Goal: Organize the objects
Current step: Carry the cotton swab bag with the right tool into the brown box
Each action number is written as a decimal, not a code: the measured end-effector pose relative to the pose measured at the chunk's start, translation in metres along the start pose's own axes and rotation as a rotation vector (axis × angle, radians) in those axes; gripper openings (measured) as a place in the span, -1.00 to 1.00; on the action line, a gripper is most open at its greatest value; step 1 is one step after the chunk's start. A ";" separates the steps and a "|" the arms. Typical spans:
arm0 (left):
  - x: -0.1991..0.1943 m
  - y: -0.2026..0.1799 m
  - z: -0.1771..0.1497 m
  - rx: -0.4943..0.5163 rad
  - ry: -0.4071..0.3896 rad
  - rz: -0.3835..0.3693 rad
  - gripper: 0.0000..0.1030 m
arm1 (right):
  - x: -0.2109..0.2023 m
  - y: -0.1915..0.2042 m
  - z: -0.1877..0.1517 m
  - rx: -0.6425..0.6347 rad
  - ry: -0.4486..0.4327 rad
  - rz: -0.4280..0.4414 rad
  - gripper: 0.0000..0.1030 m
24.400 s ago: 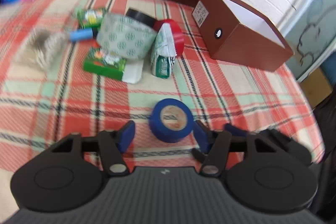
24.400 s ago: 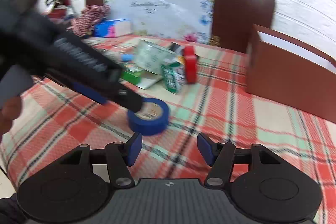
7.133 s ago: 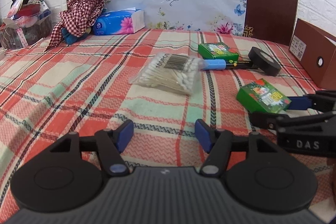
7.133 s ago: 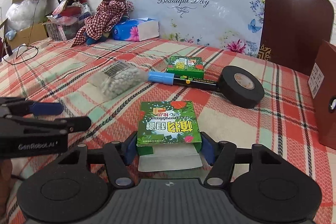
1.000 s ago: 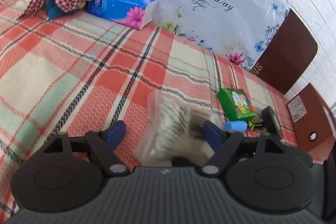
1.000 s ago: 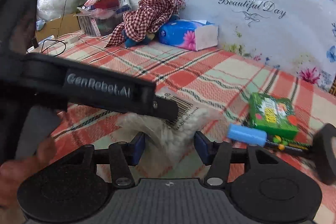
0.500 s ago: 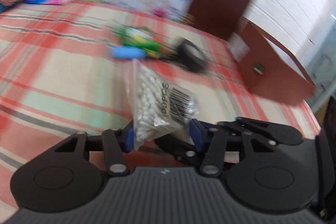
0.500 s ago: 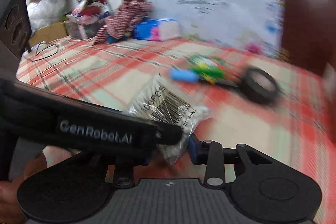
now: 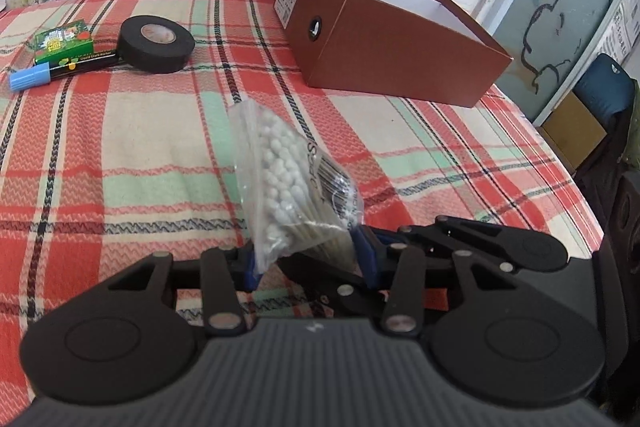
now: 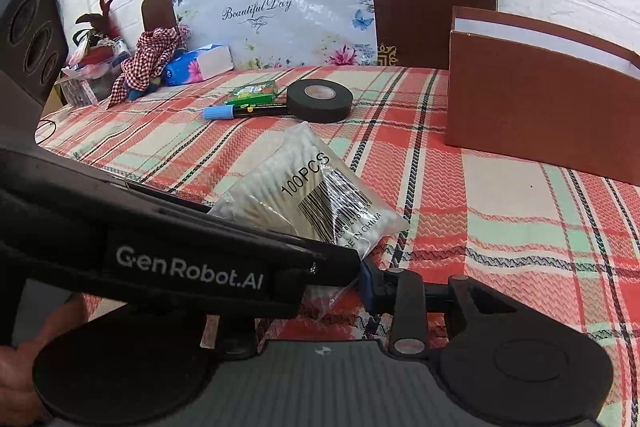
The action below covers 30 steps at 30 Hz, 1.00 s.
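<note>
A clear bag of cotton swabs (image 9: pixel 288 187) with a barcode label hangs above the checked tablecloth. My left gripper (image 9: pixel 306 259) has its blue pads pressed on the bag's lower end, and its jaws are still closing a little. In the right wrist view the same bag (image 10: pixel 312 195) lies in front of my right gripper (image 10: pixel 316 291). Its right pad (image 10: pixel 366 283) is against the bag's corner, while the left gripper's black arm (image 10: pixel 192 267) hides its left finger. An open brown box (image 9: pixel 400 39) stands ahead on the right.
A black tape roll (image 9: pixel 158 45), a green carton (image 9: pixel 62 41) and a blue-capped marker (image 9: pixel 60 69) lie at the back left. A tissue box (image 10: pixel 200 65) and a checked cloth (image 10: pixel 148 59) sit by the far wall. The table's edge and a blue chair (image 9: pixel 604 87) are at the right.
Both grippers closed on the swab bag, lifted it off the cloth and swung right with it, so the brown box now fills the upper right of both views.
</note>
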State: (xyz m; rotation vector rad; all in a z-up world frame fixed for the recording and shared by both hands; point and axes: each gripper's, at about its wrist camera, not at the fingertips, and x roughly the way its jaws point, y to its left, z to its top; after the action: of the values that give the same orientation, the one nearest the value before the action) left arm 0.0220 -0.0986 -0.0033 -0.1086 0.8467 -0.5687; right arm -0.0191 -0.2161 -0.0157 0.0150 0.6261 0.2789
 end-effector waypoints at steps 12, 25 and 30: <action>-0.004 -0.005 0.002 0.047 0.001 0.071 0.21 | -0.003 0.004 -0.001 -0.029 -0.013 -0.007 -0.32; -0.002 -0.001 0.000 0.068 -0.022 0.075 0.00 | 0.002 0.013 0.002 -0.059 -0.025 -0.040 -0.29; -0.014 -0.014 0.016 0.091 -0.046 -0.005 -0.23 | -0.018 0.015 0.004 -0.068 -0.131 -0.116 -0.34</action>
State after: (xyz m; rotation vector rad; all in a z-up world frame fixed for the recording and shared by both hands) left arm 0.0205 -0.1049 0.0213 -0.0408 0.7750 -0.6066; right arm -0.0347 -0.2061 -0.0002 -0.0673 0.4852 0.1850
